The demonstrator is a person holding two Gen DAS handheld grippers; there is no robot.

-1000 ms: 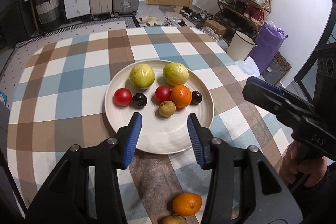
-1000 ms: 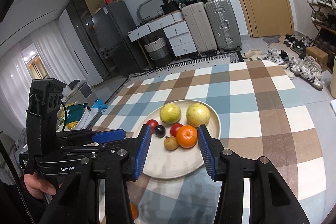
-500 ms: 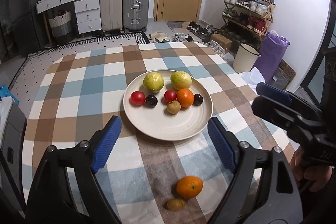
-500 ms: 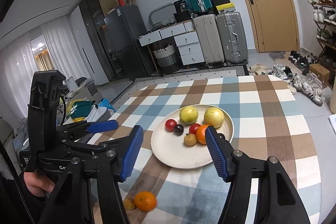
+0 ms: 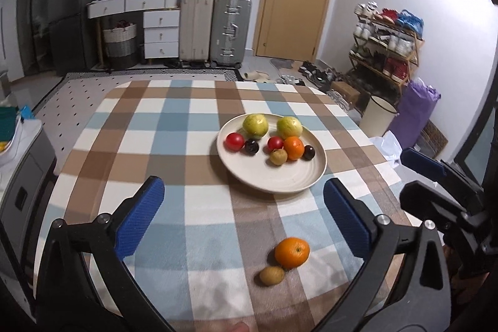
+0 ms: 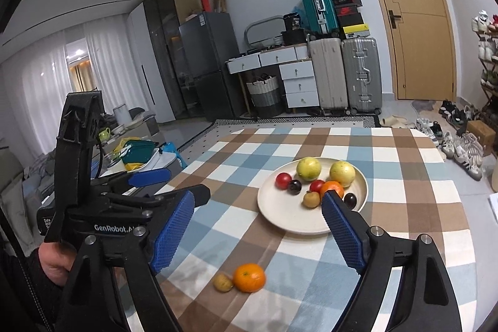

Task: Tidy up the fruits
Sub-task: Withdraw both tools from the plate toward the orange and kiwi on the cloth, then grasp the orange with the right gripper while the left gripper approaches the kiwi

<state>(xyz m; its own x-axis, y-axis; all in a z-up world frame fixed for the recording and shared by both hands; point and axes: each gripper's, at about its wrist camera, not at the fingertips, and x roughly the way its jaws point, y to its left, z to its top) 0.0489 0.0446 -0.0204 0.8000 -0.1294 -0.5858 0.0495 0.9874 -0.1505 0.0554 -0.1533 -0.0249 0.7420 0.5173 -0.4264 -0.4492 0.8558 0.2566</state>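
Your left gripper (image 5: 242, 213) and right gripper (image 6: 258, 226) are both opening, nothing between their jaws, above the checked cloth (image 5: 155, 145). The plate (image 5: 289, 179) holds seven fruits at the far right; an orange (image 5: 292, 252) and a small brown fruit (image 5: 272, 275) lie touching on the near cloth.

The right finger (image 6: 342, 235) partly hides the plate's orange (image 6: 333, 188).

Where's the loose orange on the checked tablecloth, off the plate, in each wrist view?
Left wrist: loose orange sits low, right of centre, near the right finger, small brown fruit at its lower left.
Right wrist: low centre, brown fruit at its left.
Shared landmark: round cream plate beyond it.
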